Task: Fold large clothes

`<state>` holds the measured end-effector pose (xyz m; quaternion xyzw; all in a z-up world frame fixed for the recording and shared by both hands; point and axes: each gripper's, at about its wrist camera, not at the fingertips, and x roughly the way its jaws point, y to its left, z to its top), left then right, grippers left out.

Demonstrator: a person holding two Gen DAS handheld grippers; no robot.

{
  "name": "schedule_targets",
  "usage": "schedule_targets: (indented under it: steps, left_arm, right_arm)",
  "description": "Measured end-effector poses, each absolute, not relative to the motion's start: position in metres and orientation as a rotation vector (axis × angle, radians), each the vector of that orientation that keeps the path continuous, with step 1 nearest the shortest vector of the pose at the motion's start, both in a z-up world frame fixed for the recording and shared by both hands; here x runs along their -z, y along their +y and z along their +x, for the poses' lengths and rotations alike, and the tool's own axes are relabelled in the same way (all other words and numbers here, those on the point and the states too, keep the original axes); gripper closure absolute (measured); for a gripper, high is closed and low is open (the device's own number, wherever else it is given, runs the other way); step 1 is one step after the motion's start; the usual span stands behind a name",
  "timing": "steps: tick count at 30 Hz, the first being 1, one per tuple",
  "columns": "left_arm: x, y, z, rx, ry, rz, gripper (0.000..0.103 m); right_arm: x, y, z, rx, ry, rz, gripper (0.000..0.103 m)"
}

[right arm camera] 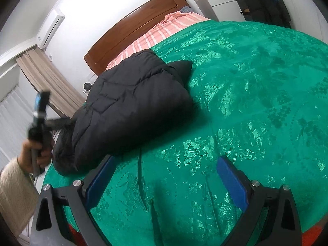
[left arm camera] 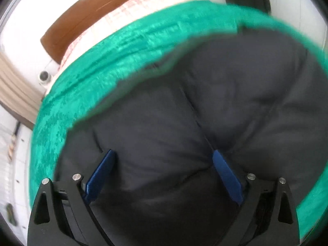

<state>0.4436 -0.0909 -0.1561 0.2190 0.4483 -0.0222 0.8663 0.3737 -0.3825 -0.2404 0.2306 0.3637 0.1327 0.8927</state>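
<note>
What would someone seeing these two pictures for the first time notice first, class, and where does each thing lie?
A bulky black puffer jacket, folded into a mound, lies on a shiny green bedspread near the bed's left edge. Behind it run a pink striped sheet and a brown wooden headboard. The open left gripper hangs close over the jacket, while the open right gripper hovers above bare green cloth.

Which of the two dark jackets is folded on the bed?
The black puffer jacket bundled on the green bedspread; the other dark jacket hangs by the white dresser.
</note>
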Motion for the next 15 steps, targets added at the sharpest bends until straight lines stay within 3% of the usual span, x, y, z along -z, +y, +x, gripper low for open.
schedule_targets:
  steps: [6, 10, 15]
  left_arm:
    - [0.146, -0.091, 0.431, 0.022, 0.922, 0.396, 0.006]
    - [0.102, -0.073, 0.369, 0.159, 0.813, 0.269, 0.005]
    - [0.093, -0.085, 0.295, 0.422, 0.741, 0.21, 0.003]
  right_arm:
    - [0.239, -0.387, 0.367, -0.265, 0.737, 0.501, 0.005]
    - [0.243, -0.408, 0.365, -0.253, 0.723, 0.606, 0.005]
    - [0.248, -0.42, 0.372, -0.263, 0.706, 0.732, 0.005]
